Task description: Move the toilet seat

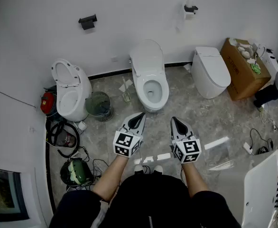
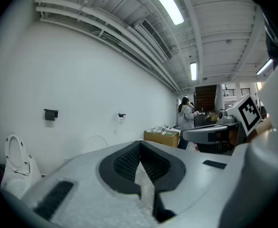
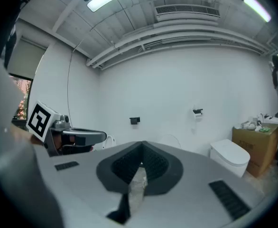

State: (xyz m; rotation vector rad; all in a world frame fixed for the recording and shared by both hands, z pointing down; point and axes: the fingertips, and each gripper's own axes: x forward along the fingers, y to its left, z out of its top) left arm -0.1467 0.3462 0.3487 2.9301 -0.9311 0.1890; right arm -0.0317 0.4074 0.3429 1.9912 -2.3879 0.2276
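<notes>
The toilet seat (image 1: 141,89) that I must move is on the bowl of the middle toilet (image 1: 153,106). I judge that it lies down flat on the rim, while the lid (image 1: 147,56) stands up against the wall (image 1: 129,13) behind it. (A second toilet (image 1: 71,99) stands to the left of the middle toilet and a third toilet (image 1: 210,72) to the right, but the middle one is straight before me, so I take its seat as mine.) The long axis of the seat runs from the wall toward me, almost in the same line in which my two grippers point, so its front edge is the part closest to me.

My left gripper (image 1: 139,116) is just in front of the middle toilet, a little to the left of its front. My right gripper (image 1: 174,121) is to the right of that front and somewhat further from it. I think the left one is nearer to the seat, but not by much. Neither one touches the toilet.

Both grippers have the jaws pressed fully together, with nothing between them. My forearms reach forward from my body nearly parallel, with the marker cubes on top. The tips aim at the wall above the middle toilet, not down at the seat.
</notes>
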